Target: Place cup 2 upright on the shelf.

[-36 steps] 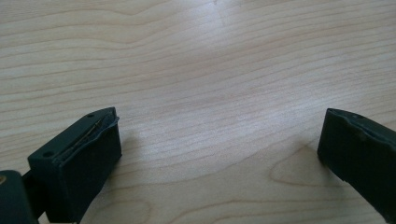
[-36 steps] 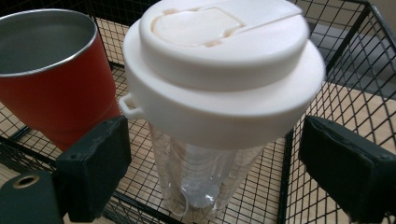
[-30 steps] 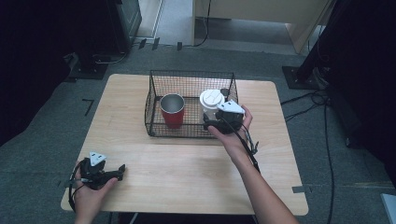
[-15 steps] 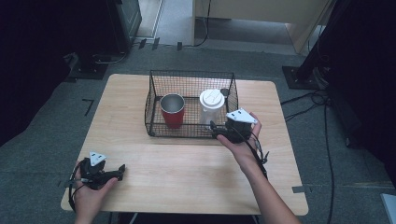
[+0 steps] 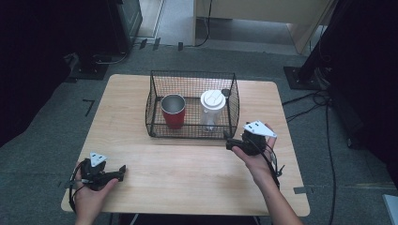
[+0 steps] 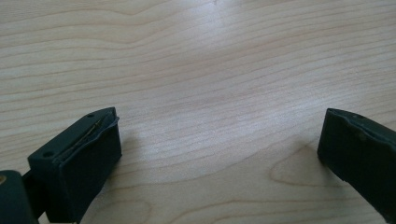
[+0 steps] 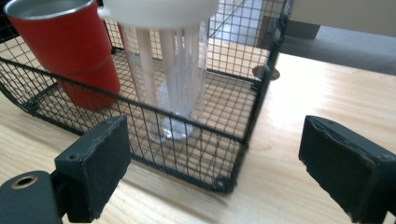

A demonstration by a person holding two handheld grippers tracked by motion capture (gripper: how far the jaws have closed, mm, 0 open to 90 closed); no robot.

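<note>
A black wire basket (image 5: pixel 192 75) stands at the middle back of the wooden table (image 5: pixel 187 173). Inside it are a red metal cup (image 5: pixel 173 111) on the left and a clear tumbler with a white lid (image 5: pixel 212 101) on the right; both stand upright. My right gripper (image 5: pixel 231 143) is low over the table just outside the basket's front right corner, open and empty. In the right gripper view the jaws (image 7: pixel 215 163) point at the basket (image 7: pixel 233 135), with the tumbler (image 7: pixel 173 70) and the red cup (image 7: pixel 70 46) behind the mesh. My left gripper (image 5: pixel 123 169) rests open near the front left edge, over bare wood (image 6: pixel 219 149).
Bare wood lies between the two grippers and in front of the basket. On the floor around the table are cables (image 5: pixel 324 98), a black stand base (image 5: pixel 300 77) at the right and a dark cabinet (image 5: pixel 126 18) at the back left.
My right gripper has drawn back from the tumbler in the basket, moving toward the person and to the right, and has sunk to just above the table. The left gripper has stayed put.
</note>
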